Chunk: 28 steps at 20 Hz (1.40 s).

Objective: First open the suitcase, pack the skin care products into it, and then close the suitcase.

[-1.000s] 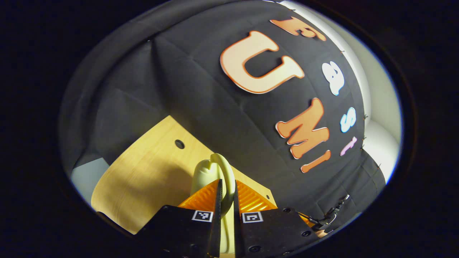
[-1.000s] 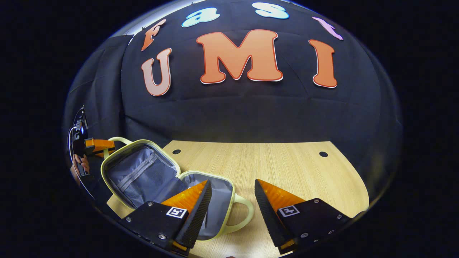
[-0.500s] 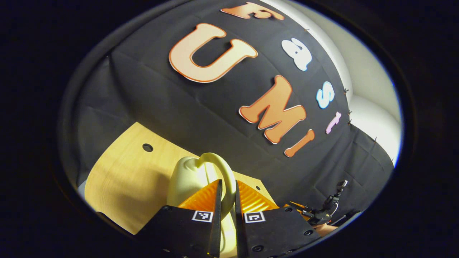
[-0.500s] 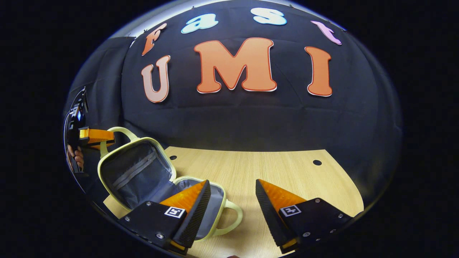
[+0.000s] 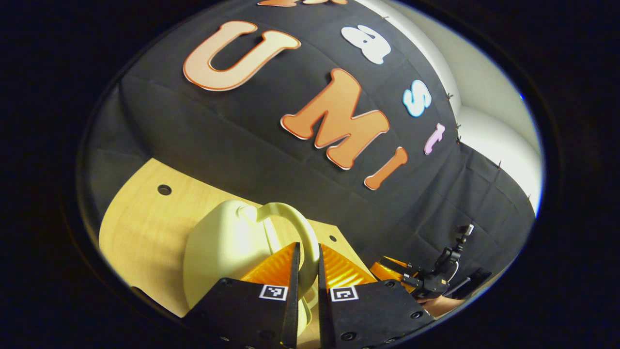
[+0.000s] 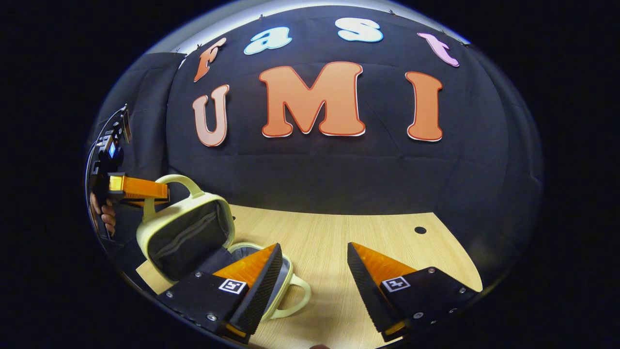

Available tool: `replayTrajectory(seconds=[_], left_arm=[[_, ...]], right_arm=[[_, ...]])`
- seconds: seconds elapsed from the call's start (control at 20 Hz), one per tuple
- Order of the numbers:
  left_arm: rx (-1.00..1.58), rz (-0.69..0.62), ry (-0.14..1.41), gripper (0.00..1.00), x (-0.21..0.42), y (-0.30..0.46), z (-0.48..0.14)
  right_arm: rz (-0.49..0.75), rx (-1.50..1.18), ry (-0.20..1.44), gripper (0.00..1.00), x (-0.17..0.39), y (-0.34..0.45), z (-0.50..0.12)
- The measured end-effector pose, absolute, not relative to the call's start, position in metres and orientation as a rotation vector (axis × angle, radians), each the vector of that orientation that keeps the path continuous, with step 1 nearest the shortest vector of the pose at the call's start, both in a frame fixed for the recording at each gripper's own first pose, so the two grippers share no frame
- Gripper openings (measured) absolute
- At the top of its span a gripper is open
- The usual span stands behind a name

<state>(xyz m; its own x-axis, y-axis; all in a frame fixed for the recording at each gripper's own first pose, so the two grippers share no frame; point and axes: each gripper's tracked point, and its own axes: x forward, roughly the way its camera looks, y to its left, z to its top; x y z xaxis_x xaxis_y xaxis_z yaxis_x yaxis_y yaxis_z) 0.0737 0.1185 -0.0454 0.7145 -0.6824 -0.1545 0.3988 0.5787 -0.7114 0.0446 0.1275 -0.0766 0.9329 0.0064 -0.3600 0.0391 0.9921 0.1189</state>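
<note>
At far left of the right gripper view, the left gripper (image 6: 162,191) is seen clamped on the upper handle (image 6: 177,182) of the pale yellow suitcase (image 6: 184,228), with the hand (image 6: 102,213) holding it partly cut off at the edge. The lid (image 6: 186,235) is held tilted up over the lower half (image 6: 286,264), its grey lining and zip pocket exposed, and the case sits near the left front corner of the wooden table (image 6: 363,228). In the left gripper view the same handle (image 5: 295,228) is pinched between both fingers (image 5: 283,264), the lid's outer shell (image 5: 218,247) lying just beyond them. Farther right, the right gripper (image 6: 312,271) is held with its fingers spread wide and nothing between them, low over the table beside the lower handle (image 6: 298,298).

Whether the lid is being raised or lowered cannot be told from one moment; the step in hand is judged to be either the opening or the closing. If opening, the lid would need to be laid back fully, and the free gripper sent for the products.

No skin care products can be made out on the table. The lower half's interior is largely hidden behind the right gripper's own finger, so its contents cannot be told.
</note>
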Motion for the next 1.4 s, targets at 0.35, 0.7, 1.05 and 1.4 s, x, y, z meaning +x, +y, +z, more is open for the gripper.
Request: replayTrajectory(seconds=[0.35,0.7,1.05,1.4], left_arm=[[-0.676,-0.724,0.537,0.17,0.054,0.022,-0.074],[-0.527,-0.726,0.669,0.18,0.031,-0.052,-0.123],[-0.306,-0.658,0.779,0.18,0.019,-0.074,-0.17],[-0.166,-0.618,0.771,0.19,0.01,-0.102,-0.178]], right_arm=[[-0.016,0.124,0.374,0.87,0.028,0.093,-0.084],[-0.05,0.143,0.383,0.87,0.008,0.047,-0.096],[-0.078,0.151,0.391,0.87,-0.006,0.007,-0.106],[-0.049,0.122,0.381,0.87,-0.015,-0.014,-0.105]])
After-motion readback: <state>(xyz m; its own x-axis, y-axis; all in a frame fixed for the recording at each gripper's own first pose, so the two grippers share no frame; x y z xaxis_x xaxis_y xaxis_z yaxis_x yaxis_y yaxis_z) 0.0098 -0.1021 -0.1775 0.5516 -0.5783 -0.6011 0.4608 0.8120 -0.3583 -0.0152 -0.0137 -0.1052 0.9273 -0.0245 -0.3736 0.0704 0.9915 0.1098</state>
